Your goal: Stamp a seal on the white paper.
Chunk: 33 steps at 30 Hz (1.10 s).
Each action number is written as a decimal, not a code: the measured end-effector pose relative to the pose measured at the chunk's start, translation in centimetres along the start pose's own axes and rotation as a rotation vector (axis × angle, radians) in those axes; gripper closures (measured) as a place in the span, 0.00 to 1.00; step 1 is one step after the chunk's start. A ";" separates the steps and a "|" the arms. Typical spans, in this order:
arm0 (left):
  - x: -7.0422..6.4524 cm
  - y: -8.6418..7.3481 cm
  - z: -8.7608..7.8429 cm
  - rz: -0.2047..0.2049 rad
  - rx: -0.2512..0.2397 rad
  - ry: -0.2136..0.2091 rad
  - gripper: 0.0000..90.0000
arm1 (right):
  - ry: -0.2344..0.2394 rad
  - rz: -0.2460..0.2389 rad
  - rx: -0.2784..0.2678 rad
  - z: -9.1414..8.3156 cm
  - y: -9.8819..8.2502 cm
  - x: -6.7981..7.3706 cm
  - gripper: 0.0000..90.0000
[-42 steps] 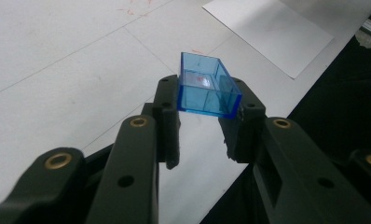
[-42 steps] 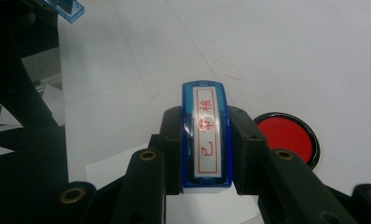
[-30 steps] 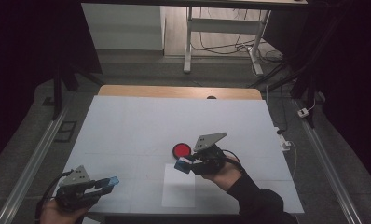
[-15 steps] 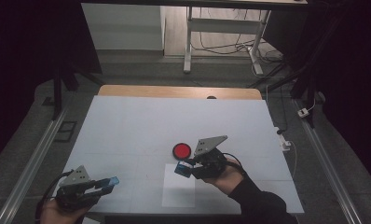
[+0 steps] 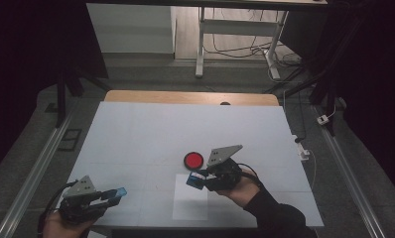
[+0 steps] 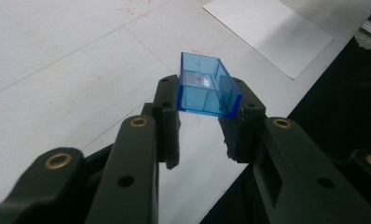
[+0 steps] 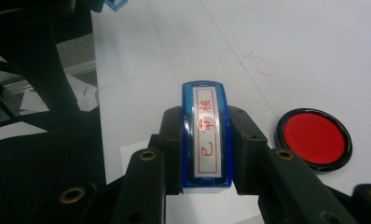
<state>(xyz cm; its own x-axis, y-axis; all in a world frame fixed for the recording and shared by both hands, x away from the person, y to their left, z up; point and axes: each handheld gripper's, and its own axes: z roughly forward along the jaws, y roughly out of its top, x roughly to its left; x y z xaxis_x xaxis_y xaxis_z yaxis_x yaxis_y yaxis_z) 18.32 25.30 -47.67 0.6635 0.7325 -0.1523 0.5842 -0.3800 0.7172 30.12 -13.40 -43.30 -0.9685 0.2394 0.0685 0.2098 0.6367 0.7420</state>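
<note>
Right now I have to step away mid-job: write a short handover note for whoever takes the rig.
Left claw: shut on the clear blue cap, held at the near left corner of the table.
Right claw: shut on the blue stamp, over the top edge of the white paper sheet.
Red ink pad: open, just beyond the right claw.
Done: cap off, stamp in hand.
Left: probably ink the stamp, press it on the sheet, then recap. No print can be made out on the sheet.
</note>
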 end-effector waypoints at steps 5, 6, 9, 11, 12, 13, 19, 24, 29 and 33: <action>0.0 0.0 0.0 0.000 -0.001 -0.001 0.76 | -0.010 -0.010 0.018 0.6 -0.3 0.1 0.77; 0.0 0.0 0.0 0.000 -0.001 -0.001 0.76 | -0.012 -0.016 0.020 0.8 -0.4 0.1 0.77; 0.0 0.0 0.0 0.000 -0.001 -0.001 0.76 | -0.018 -0.012 0.034 1.1 -0.5 0.0 0.77; 0.0 0.0 0.0 0.000 -0.001 0.000 0.76 | -0.020 -0.016 0.042 1.4 -0.6 0.0 0.77; 0.0 0.0 0.0 -0.001 -0.001 -0.001 0.76 | -0.019 -0.014 0.046 1.5 -0.7 0.0 0.77; 0.0 0.0 0.0 -0.001 -0.001 -0.001 0.76 | -0.024 -0.023 0.052 1.6 -0.7 0.0 0.77; 0.0 0.0 0.0 -0.002 -0.001 -0.002 0.76 | -0.025 -0.025 0.070 2.4 -1.1 0.0 0.77; 0.0 0.0 0.0 -0.005 -0.003 -0.003 0.76 | -0.028 -0.036 0.087 2.9 -1.3 -0.1 0.77; 0.0 0.0 0.0 -0.004 -0.003 -0.004 0.76 | -0.027 -0.049 0.101 3.7 -1.6 0.1 0.77; 0.0 0.0 0.0 -0.005 -0.003 -0.005 0.76 | -0.028 -0.059 0.120 4.2 -1.7 0.0 0.77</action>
<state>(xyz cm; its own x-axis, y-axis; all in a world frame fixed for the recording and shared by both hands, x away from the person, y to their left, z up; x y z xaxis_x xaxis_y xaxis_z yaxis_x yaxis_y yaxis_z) 18.32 25.36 -47.68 0.6629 0.7316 -0.1588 0.5859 -0.3749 0.7185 30.32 -11.39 -47.41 -0.9759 0.2182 0.0067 0.1684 0.7329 0.6591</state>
